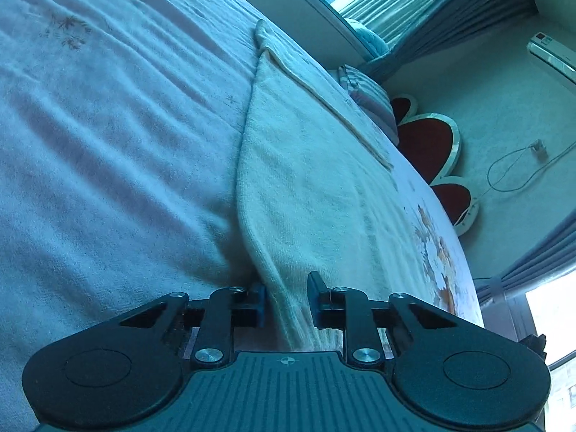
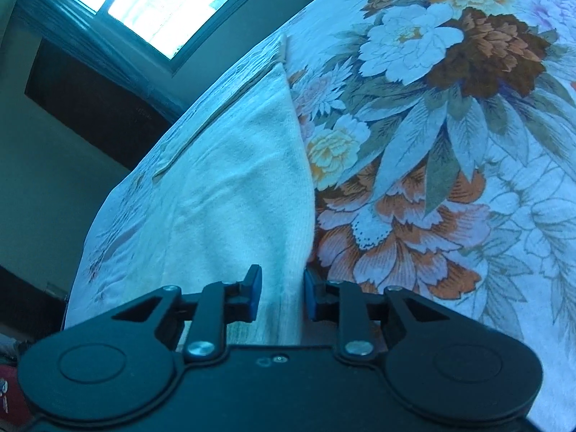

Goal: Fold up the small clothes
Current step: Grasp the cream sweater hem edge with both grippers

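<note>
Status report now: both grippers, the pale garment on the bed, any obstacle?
Left gripper astride pale garment near edge, grip unconfirmed. Right gripper same on its side. Garment flat on floral bedspread. No obstacle seen.

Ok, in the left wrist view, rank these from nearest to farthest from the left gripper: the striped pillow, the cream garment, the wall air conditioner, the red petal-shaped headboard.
1. Cream garment: its edge runs between the left gripper fingers.
2. Red petal-shaped headboard: past the bed's right edge.
3. Striped pillow: farther up the bed; close to the headboard, hard to separate.
4. Wall air conditioner: top right, on the far wall.
</note>
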Tool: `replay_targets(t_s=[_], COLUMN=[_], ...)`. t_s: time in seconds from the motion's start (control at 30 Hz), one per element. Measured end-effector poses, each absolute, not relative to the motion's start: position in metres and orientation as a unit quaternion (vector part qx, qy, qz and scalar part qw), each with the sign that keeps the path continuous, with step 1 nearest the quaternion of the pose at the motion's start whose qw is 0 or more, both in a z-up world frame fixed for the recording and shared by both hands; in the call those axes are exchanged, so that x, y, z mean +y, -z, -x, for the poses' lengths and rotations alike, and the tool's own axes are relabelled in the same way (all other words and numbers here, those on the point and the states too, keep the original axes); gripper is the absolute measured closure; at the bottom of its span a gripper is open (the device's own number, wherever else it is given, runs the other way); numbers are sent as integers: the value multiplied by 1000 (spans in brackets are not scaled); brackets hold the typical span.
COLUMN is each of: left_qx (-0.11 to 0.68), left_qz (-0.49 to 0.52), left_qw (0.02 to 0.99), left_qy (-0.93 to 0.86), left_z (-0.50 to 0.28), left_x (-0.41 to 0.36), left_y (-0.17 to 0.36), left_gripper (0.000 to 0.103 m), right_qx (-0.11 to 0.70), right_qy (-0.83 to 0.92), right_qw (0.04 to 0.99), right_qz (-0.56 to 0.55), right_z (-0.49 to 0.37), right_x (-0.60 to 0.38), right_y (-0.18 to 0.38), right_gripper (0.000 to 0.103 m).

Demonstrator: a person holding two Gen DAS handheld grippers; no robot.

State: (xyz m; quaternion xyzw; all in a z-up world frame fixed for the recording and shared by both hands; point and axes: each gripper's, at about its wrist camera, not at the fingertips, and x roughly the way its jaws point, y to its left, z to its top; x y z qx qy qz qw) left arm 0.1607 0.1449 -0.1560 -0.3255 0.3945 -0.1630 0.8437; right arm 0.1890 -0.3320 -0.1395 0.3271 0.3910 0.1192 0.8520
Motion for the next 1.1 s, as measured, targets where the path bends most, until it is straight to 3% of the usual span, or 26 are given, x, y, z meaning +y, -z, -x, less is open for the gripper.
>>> replay_targets(t_s=[0.13, 0.23, 0.3, 0.5, 0.67, 0.87, 1.1], left_qx=[395, 397, 400, 366, 393, 399, 408], left_qz=[337, 315, 302, 281, 278, 271, 254], left_qw=[838, 847, 852, 871, 862, 863, 864], left_qy=[168, 163, 153, 168, 159, 153, 149], left_z=[-166, -167, -168, -159, -160, -157, -158], left_x=[147, 141, 138, 152, 160, 152, 148], left_y=[159, 154, 153, 133, 154, 150, 146], left_gripper=[79, 80, 100, 100, 100, 100, 97], right_qx=[399, 396, 391, 347, 407, 386, 394], right_qy=[-145, -127, -117, -122, -101, -97, -112], right_qw=[834, 844, 858, 887, 877, 860, 848], right_qz=[-351, -338, -311, -278, -234, -320, -337], right_z=[-189, -185, -182, -171, -183, -173, -179], right_x=[-331, -325, -318, -321, -318, -334, -338], right_y=[144, 143, 141, 107, 131, 137, 141], right_gripper=[78, 92, 97, 98, 101, 86, 83])
